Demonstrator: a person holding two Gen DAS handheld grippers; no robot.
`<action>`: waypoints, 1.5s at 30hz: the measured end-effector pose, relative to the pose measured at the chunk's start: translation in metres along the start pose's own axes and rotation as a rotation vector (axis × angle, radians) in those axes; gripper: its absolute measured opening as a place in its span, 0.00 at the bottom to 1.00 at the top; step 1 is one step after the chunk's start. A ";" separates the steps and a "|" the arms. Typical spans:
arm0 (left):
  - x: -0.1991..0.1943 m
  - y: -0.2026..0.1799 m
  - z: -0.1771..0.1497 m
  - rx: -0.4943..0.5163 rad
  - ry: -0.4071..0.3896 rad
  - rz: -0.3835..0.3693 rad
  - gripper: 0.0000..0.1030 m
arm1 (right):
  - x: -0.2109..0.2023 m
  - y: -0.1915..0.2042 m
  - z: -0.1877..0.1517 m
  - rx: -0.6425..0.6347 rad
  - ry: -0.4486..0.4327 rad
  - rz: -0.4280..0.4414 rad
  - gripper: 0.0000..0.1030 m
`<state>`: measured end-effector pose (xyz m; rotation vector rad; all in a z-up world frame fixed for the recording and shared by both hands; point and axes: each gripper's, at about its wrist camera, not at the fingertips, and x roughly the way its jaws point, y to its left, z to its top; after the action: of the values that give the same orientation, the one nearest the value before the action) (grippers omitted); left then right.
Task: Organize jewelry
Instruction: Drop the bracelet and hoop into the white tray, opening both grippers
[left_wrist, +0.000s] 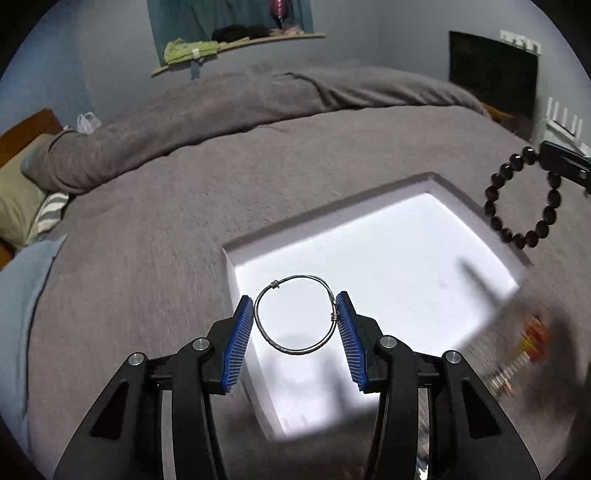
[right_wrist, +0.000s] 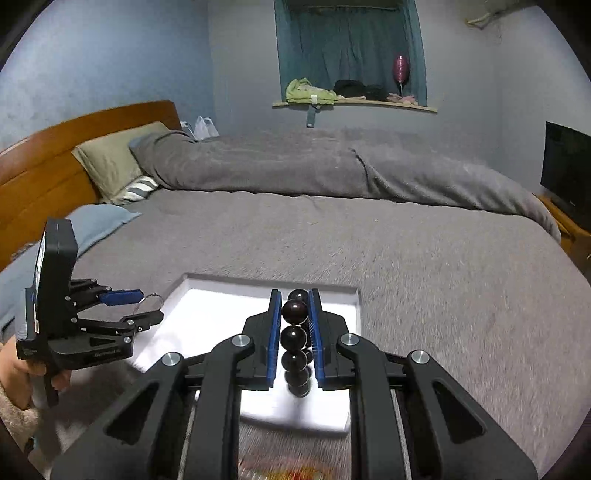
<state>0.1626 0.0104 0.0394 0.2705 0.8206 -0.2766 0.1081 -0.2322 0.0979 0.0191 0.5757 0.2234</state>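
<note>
A big bed is covered by a grey blanket (right_wrist: 424, 295). A white tray (left_wrist: 369, 206) is laid on it. A thin wire ring (left_wrist: 297, 314) is pinched by the left gripper (left_wrist: 295, 321) above the tray. A dark bead bracelet (right_wrist: 295, 339) is squeezed by the right gripper (right_wrist: 293, 332). Something colourful and blurry (left_wrist: 532, 339), maybe more jewelry, lies beside the tray.

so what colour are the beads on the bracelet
Dark brown, nearly black and glossy; the beaded bracelet shows best in the right wrist view.
</note>
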 end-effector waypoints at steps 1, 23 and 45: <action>0.013 0.004 0.008 -0.006 0.020 0.005 0.46 | 0.009 -0.002 0.004 0.004 0.007 -0.002 0.14; 0.113 0.016 0.030 0.014 0.219 0.074 0.47 | 0.157 -0.053 -0.007 0.152 0.314 -0.055 0.14; -0.010 0.003 -0.010 -0.093 -0.061 0.010 0.80 | 0.025 -0.025 -0.026 0.140 0.100 -0.037 0.93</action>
<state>0.1499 0.0182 0.0406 0.1787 0.7691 -0.2353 0.1198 -0.2519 0.0609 0.1333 0.6896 0.1483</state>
